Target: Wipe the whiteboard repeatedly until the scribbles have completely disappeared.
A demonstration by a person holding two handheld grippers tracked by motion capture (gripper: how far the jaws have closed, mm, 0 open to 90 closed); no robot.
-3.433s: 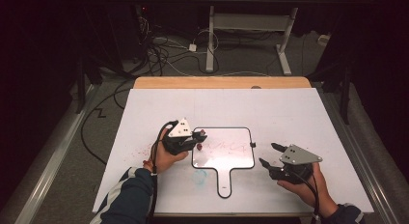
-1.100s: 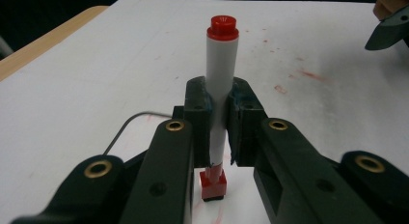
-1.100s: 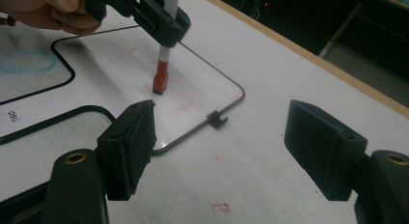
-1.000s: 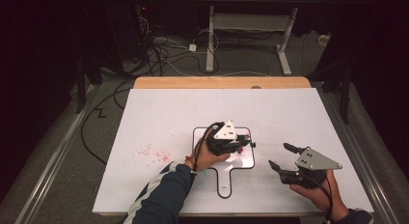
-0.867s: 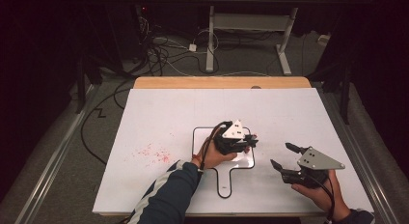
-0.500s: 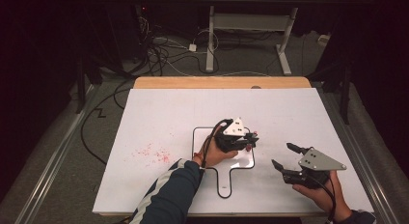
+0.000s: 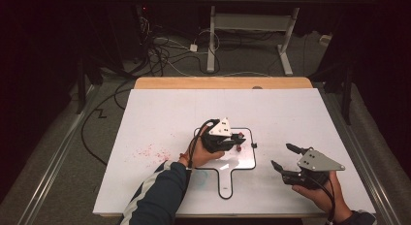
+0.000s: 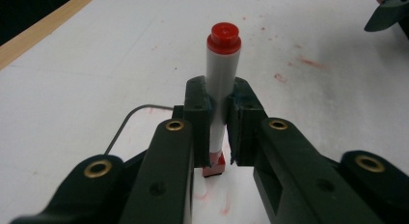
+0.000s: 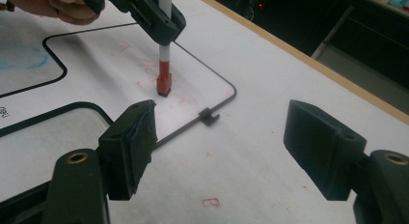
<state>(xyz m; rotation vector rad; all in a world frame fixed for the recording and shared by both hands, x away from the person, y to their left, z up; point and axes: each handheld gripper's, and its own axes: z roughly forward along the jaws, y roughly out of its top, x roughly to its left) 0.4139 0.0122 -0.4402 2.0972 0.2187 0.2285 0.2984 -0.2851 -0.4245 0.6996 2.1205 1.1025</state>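
The left gripper [image 8: 218, 137] has its jaws clamped on the white barrel of a red dry-erase marker [image 8: 220, 89], gripping it about midway so that the red end cap stands clear above the pads and the red eraser-like block at its lower end reaches the surface below. Held upright this way, the marker meets the small handled whiteboard [image 7: 247, 159] squarely — a posture that suits rubbing or marking across it rather than carrying. In the right gripper view the same marker [image 9: 164, 64] stands with its red tip block on the board's white face, in the corner area near the small black clip [image 9: 208, 117] on the board's thin black edge; faint red strokes lie around the contact point, which suggests the work is on those marks. In the high view the left gripper [image 7: 228, 141] sits over the board's upper right part, the person's hand behind it and the striped sleeve [image 7: 160, 196] running in from below. The right gripper [image 9: 231, 151] has its jaws spread wide with nothing between them; it hangs just off the board's right edge [image 7: 291, 162], apparently waiting nearby without blocking the marker's path. The board lies flat on the white tabletop [image 7: 160, 118], handle toward the person, so it needs no holding. Red speckles [image 7: 150, 151] stain the tabletop to the board's left.
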